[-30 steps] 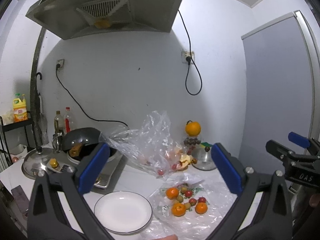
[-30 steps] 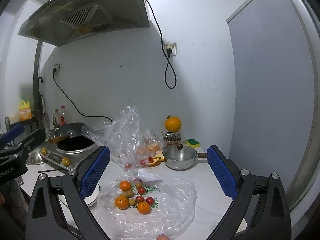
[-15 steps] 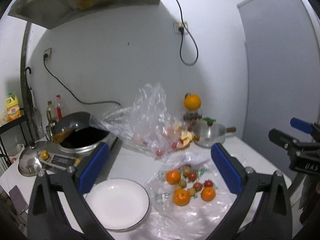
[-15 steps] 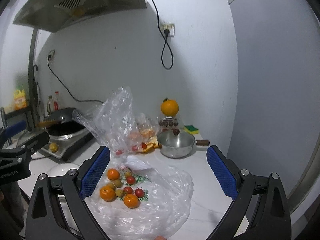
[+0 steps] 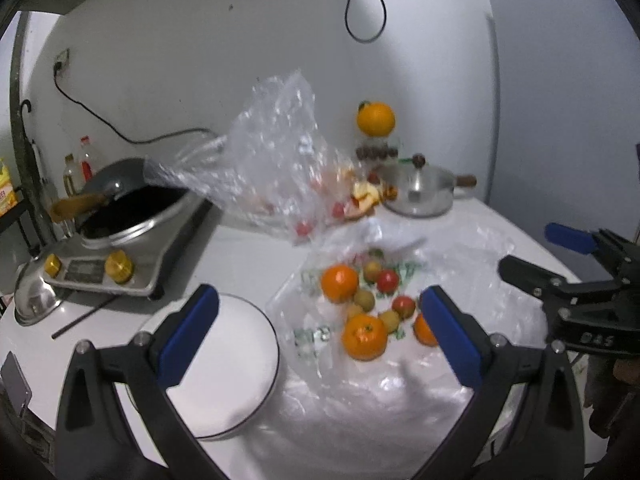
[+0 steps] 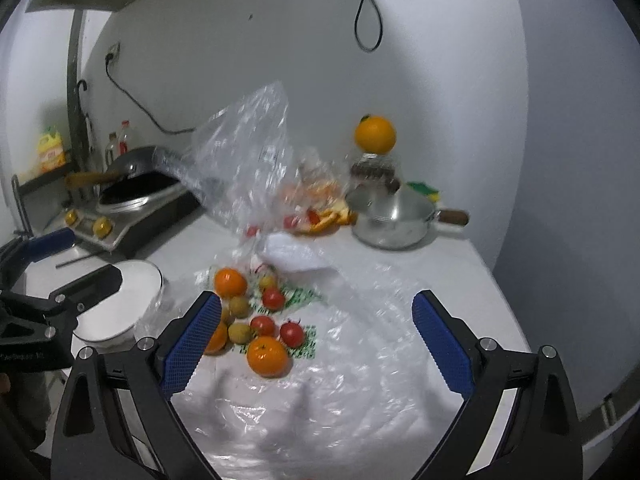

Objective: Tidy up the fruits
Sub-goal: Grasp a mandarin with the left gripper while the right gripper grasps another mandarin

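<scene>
Several small fruits lie on a flat clear plastic bag (image 5: 384,364) on the white counter: tangerines (image 5: 365,337), red cherry tomatoes (image 5: 387,281) and small tan fruits (image 5: 364,300). They also show in the right wrist view: tangerines (image 6: 267,356), tomatoes (image 6: 291,333). An empty white plate (image 5: 236,360) sits left of the bag, also seen in the right wrist view (image 6: 120,300). My left gripper (image 5: 320,332) is open and empty above the plate's right rim and the fruits. My right gripper (image 6: 316,340) is open and empty above the bag, right of the fruits.
A crumpled clear bag (image 5: 276,168) with peels stands behind the fruits. A steel pot with lid (image 5: 418,194) and an orange (image 5: 375,119) on a jar are at the back right. An induction cooker with a wok (image 5: 132,232) and a steel lid (image 5: 34,300) are on the left.
Both grippers have moved forward and tilted down toward the counter; the fruits and plate appear larger and closer. Both stay open and empty.
</scene>
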Tool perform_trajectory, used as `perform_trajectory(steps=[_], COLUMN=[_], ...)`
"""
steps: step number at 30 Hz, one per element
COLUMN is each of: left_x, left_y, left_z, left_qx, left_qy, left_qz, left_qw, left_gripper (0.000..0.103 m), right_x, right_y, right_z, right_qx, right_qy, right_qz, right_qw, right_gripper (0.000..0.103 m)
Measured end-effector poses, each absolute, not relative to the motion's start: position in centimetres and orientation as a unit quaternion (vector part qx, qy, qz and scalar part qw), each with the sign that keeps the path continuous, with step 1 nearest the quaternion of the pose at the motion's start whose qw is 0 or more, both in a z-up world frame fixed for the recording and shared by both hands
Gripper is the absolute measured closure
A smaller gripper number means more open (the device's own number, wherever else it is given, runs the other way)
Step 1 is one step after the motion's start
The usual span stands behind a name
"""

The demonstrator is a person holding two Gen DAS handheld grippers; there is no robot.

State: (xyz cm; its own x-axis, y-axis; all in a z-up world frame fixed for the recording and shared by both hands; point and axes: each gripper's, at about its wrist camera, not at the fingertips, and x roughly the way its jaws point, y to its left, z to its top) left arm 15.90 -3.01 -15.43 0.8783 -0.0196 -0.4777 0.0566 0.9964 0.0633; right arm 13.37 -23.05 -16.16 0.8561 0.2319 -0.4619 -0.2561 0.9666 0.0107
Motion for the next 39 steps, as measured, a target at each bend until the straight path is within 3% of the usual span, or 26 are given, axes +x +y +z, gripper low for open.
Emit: perform_trajectory(steps=[4, 8, 11, 16, 28, 29, 31, 39], left_x=[16.7, 17.7, 18.5, 19.2, 18.9, 19.1, 19.7, 21.7], left_y=[-3.0, -3.2, -3.5, -3.8, -6.3, -6.5, -7.0, -7.9], left_z=[-16.9, -18.0, -18.7, -19.1, -18.9, -19.2, -19.9, -21.9], left_qx=[0.038, 0.052, 0.063, 0.066, 0.089, 0.092, 0.099, 0.124], left_qy=[0.265, 0.28, 0.291, 0.306, 0.293, 0.295, 0.31, 0.345], left_qz=[-0.023, -0.03, -0.036, -0.049, -0.088, -0.089, -0.09, -0.088], left_qw=[0.963, 0.958, 0.954, 0.948, 0.948, 0.947, 0.941, 0.926], left_gripper=[0.006, 0.013, 0.016, 0.033, 0.034, 0.035, 0.046, 0.048], right_x=[14.9, 16.1, 16.7, 17.6, 19.1, 19.1, 19.2, 18.6], right_y=[-22.4, -21.6, -21.1, -19.9, -19.4, -19.4, -19.8, -22.4], right_z=[-18.3, -20.1, -21.1, -22.3, -23.8, -23.8, -23.9, -23.6], right_qx=[-0.033, -0.034, -0.03, -0.034, -0.052, -0.051, -0.036, -0.02], right_qy=[0.267, 0.301, 0.32, 0.342, 0.369, 0.368, 0.369, 0.362], right_qz=[0.138, 0.162, 0.197, 0.236, 0.236, 0.237, 0.253, 0.239], right_qw=[0.953, 0.939, 0.926, 0.909, 0.898, 0.898, 0.894, 0.901], right_gripper=[0.023, 0.045, 0.052, 0.058, 0.06, 0.061, 0.062, 0.062])
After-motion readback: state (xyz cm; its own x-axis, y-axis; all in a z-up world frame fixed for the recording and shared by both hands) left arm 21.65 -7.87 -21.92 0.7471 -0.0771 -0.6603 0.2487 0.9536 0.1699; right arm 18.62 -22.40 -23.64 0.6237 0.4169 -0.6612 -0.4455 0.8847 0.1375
